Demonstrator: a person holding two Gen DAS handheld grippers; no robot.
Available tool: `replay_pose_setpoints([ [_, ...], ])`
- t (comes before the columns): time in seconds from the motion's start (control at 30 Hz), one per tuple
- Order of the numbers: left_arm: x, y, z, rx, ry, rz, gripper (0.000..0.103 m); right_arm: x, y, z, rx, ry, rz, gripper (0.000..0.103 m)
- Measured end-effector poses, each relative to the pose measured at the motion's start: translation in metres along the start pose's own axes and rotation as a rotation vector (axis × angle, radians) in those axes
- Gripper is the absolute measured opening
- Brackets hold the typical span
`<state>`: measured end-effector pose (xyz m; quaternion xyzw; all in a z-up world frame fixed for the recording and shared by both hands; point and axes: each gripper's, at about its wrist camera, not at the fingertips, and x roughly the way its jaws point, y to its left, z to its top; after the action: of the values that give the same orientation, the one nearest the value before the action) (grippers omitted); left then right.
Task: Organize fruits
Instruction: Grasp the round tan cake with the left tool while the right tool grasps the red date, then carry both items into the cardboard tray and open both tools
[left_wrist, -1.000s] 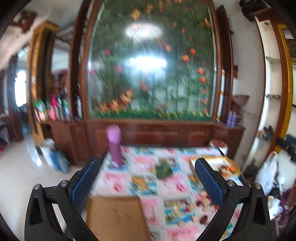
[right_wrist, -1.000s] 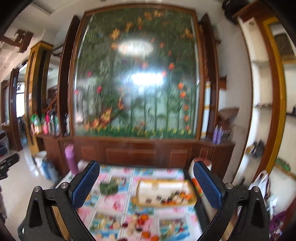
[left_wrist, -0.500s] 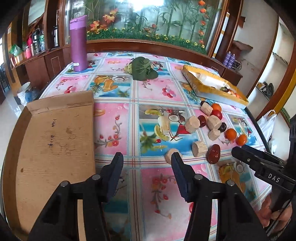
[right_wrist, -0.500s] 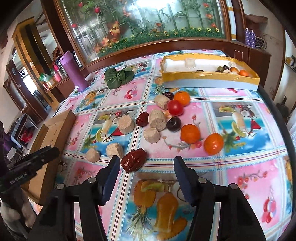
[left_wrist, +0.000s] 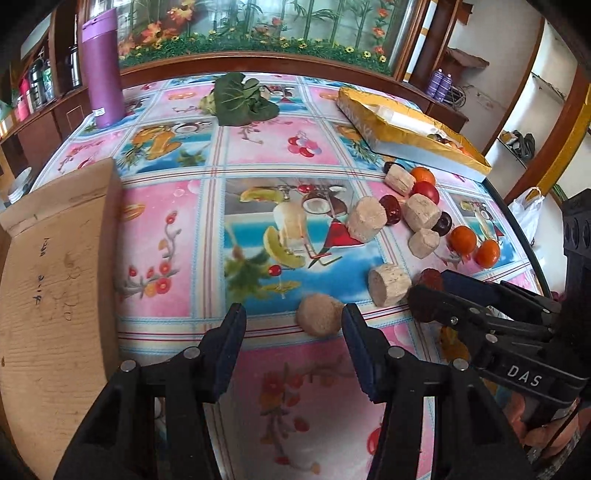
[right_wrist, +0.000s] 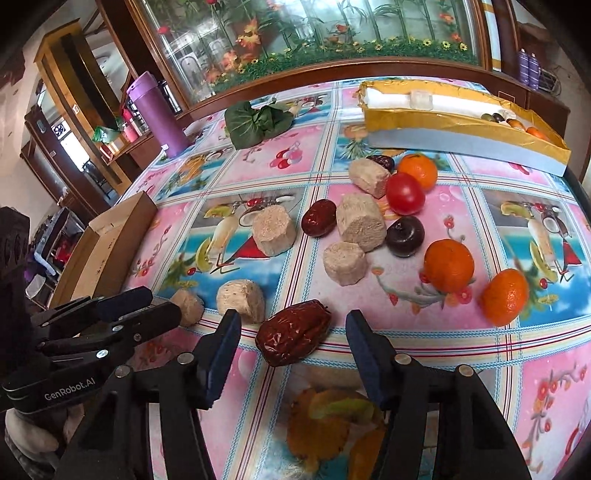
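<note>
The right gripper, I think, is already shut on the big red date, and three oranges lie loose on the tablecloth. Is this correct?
Not quite. In the right wrist view the right gripper is not shut on the big red date: the date lies between its closing jaws, with a gap on each side. The rest holds: three oranges lie loose on the tablecloth.

left gripper (left_wrist: 293, 323) parted, right gripper (right_wrist: 293, 334) narrowing, unclamped

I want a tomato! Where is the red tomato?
In the right wrist view the tomato sits on the table, upper middle, touching an orange behind it, with a beige chunk on its left.
</note>
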<state>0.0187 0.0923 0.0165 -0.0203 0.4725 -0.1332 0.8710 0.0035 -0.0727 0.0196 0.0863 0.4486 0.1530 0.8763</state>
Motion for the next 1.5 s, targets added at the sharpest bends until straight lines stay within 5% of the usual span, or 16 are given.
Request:
replay_pose_setpoints([
  [0.13,0.006,-0.008,0.002,0.013,0.009,-0.011,0.053,-0.003,-0.009,-0.002,0.039,-0.006,0.017,0.047],
  [0.33,0.012,-0.025,-0.004,0.072,0.009,0.019,0.048,-0.007,-0.015,-0.003,0.053,-0.009,0.013,0.047],
  [0.37,0.012,-0.027,-0.005,0.082,0.006,0.034,0.043,-0.007,-0.014,-0.003,0.051,-0.009,0.01,0.047],
  [0.4,0.012,-0.028,-0.006,0.088,0.002,0.046,0.028,-0.007,-0.014,-0.003,0.047,-0.01,0.006,0.047],
  [0.77,-0.045,-0.021,-0.011,0.041,-0.091,-0.007,0.028,-0.015,-0.004,-0.004,0.017,-0.054,-0.019,0.039],
  [0.97,-0.102,0.034,-0.003,-0.041,-0.169,0.003,0.028,-0.053,0.026,0.003,-0.027,-0.103,0.024,0.039],
  [1.17,-0.126,0.114,0.017,-0.125,-0.199,0.14,0.029,-0.073,0.093,0.029,-0.136,-0.111,0.13,0.04],
  [1.5,-0.075,0.223,0.043,-0.324,-0.103,0.153,0.029,0.023,0.213,0.064,-0.266,-0.002,0.198,0.04],
])
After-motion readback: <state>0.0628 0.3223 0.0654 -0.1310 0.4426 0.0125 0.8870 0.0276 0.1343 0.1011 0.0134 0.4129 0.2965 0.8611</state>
